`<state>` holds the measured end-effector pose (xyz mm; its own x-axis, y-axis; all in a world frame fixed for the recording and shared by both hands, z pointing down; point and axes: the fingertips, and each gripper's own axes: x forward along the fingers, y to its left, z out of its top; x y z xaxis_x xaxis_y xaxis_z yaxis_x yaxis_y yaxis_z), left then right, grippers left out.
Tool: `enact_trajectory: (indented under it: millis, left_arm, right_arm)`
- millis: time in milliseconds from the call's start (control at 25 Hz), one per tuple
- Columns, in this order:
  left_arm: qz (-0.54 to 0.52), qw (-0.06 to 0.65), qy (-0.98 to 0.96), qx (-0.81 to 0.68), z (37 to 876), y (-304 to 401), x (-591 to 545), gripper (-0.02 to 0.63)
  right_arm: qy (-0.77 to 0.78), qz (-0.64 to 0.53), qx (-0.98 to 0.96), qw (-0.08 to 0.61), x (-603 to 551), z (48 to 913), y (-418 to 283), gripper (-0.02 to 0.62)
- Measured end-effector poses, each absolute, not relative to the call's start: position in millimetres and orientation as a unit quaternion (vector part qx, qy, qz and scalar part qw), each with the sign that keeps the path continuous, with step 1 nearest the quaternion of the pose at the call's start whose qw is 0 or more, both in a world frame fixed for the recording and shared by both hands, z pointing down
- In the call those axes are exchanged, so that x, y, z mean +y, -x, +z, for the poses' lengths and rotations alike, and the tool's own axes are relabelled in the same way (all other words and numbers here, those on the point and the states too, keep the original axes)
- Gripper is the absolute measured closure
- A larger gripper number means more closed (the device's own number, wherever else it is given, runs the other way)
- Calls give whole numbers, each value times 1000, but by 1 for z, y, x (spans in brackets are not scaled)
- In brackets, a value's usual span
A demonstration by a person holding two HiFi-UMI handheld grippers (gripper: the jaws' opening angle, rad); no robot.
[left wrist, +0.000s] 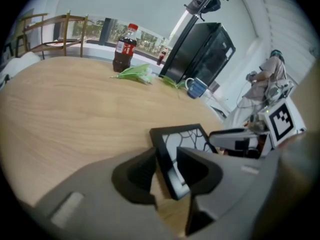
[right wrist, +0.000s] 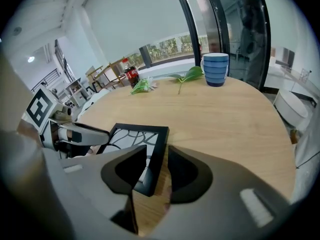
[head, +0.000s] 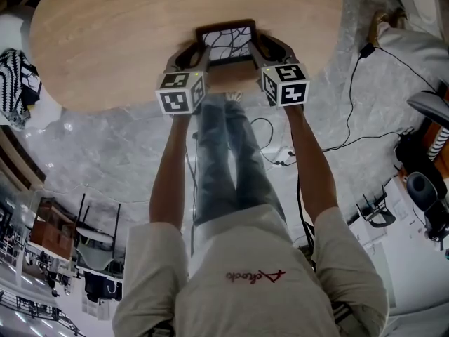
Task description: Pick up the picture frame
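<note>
A black picture frame (head: 226,44) with a branching line pattern lies flat on the round wooden table (head: 126,34), at its near edge. My left gripper (head: 191,52) straddles the frame's left side and my right gripper (head: 270,48) straddles its right side. In the left gripper view the frame (left wrist: 182,136) has one edge between the jaws of the left gripper (left wrist: 165,171), with bare wood showing beside it. In the right gripper view the frame (right wrist: 135,139) sits the same way inside the right gripper (right wrist: 157,171). Both grippers stand open around the frame's edges.
At the table's far side stand a cola bottle (left wrist: 125,48), green leaves (left wrist: 135,73) and a striped blue mug (right wrist: 216,69). A tall black cabinet (left wrist: 200,51) rises behind them. Cables (head: 351,118) trail over the marble floor beside the person's legs.
</note>
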<state>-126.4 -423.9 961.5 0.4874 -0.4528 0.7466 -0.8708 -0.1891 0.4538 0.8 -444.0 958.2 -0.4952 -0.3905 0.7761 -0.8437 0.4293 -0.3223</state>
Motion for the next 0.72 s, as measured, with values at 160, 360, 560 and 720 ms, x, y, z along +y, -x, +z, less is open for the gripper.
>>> enact_trajectory:
  millis: [160,360,560,720]
  left_arm:
    - [238,452,-728,-458,966,127,-424,483]
    - [246,449,-721,-467,967,128,-424,499]
    - [246,460,-707,-477,968,128,-425,512]
    - [239,469,-695,-490,969,129,-425,518]
  right_arm:
    - [-391,369,-782,316,-443,964,0,459]
    - [-394,377,-778,313,-442,968,1,491]
    - [-405,378,-773,310,-442,969,2,506]
    - [-421,384,-764,303,-441,969,1,512]
